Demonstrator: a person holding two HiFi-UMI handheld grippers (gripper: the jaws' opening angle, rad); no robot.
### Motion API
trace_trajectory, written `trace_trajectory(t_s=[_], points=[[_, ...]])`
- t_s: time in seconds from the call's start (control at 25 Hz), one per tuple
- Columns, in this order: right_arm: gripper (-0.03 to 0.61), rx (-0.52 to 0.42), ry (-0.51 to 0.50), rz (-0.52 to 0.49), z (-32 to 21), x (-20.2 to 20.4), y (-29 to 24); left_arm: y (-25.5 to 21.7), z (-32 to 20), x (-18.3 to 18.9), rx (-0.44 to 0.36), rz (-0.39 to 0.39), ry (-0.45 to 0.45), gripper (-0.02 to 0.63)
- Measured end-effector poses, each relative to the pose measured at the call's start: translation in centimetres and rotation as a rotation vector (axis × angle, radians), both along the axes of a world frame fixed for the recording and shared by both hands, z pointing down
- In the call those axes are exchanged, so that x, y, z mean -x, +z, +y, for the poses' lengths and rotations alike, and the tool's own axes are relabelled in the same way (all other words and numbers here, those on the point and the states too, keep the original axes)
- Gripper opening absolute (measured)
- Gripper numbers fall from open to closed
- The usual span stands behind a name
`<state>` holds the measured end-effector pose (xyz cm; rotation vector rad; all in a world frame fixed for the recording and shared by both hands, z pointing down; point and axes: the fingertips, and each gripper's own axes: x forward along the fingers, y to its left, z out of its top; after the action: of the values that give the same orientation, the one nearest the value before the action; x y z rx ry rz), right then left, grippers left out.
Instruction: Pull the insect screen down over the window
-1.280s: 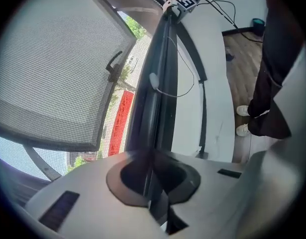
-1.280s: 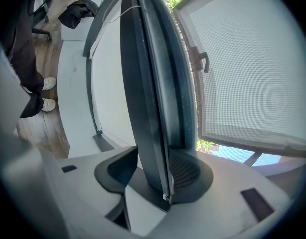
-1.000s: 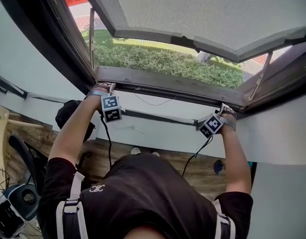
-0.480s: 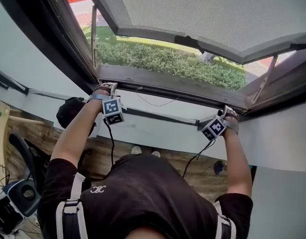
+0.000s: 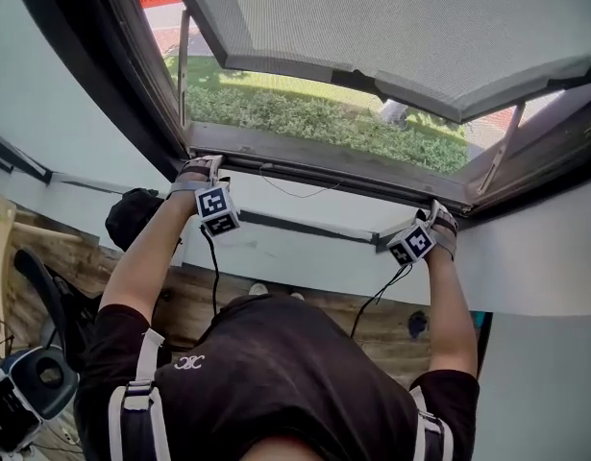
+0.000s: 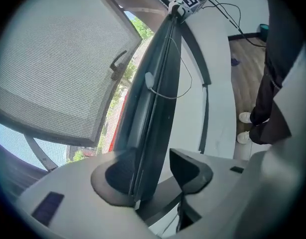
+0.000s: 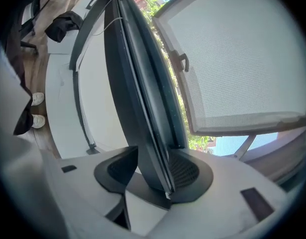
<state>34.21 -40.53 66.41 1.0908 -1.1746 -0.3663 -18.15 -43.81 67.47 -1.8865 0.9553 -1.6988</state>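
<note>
Insect-screen bar [image 5: 324,173], the dark rail I take for the screen's pull edge, lies along the near side of the window frame [image 5: 132,75]. In the head view it runs from about 9 o'clock to 3 o'clock, dipping a little toward 4. No mesh is drawn over the opening: the hedge [image 5: 314,118] shows clear beneath the open sash [image 5: 391,27]. The bar passes edge-on through both tongs. In the left gripper view it runs away from the left gripper [image 6: 152,176] toward 12 o'clock, and in the right gripper view from the right gripper [image 7: 155,176] toward 11. The left jaws are closing with the bar between them, not yet clenched: the bar lies against the window-side pad [image 6: 113,176], while the room-side pad [image 6: 188,169] stands apart from it. The right jaws are opening around the bar, which rests against their window-side pad [image 7: 190,171], so I read this grip as released. Each hand sits at one end of the bar, neither nearer than the other. My judgement is that the pull must run across the long axis, toward 6 o'clock in the head view, both ends moving together so the bar stays level.
</note>
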Motion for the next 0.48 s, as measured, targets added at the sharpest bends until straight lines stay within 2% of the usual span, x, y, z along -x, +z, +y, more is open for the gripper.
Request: trace_trajectory(t_s=[0.08, 0.12, 0.2, 0.32, 0.36, 0.48], points=[[0.209, -0.034, 0.002, -0.034, 0.1, -0.3, -0.3, -0.4, 0.0, 0.2, -0.014, 0.014, -0.007, 0.234], [0.207, -0.07, 0.004, -0.084, 0.1, -0.2, -0.8, -0.7, 0.0, 0.2, -0.026, 0.036, -0.014, 0.225], [0.165, -0.153, 0.023, -0.254, 0.5, 1.2, -2.6, -1.9, 0.0, 0.0, -0.055, 0.129, -0.05, 0.194], [0.031, -0.246, 0.073, -0.591, 1.6, 4.7, -5.6, -4.6, 0.7, -1.2, -0.083, 0.38, -0.15, 0.106], [0.008, -0.259, 0.081, -0.697, 2.0, 6.0, -6.1, -5.4, 1.0, -1.6, -0.092, 0.472, -0.183, 0.076], [0.008, -0.312, 0.101, -0.967, 2.5, 9.8, -7.4, -8.8, 1.6, -3.3, -0.147, 0.711, -0.253, 0.014]])
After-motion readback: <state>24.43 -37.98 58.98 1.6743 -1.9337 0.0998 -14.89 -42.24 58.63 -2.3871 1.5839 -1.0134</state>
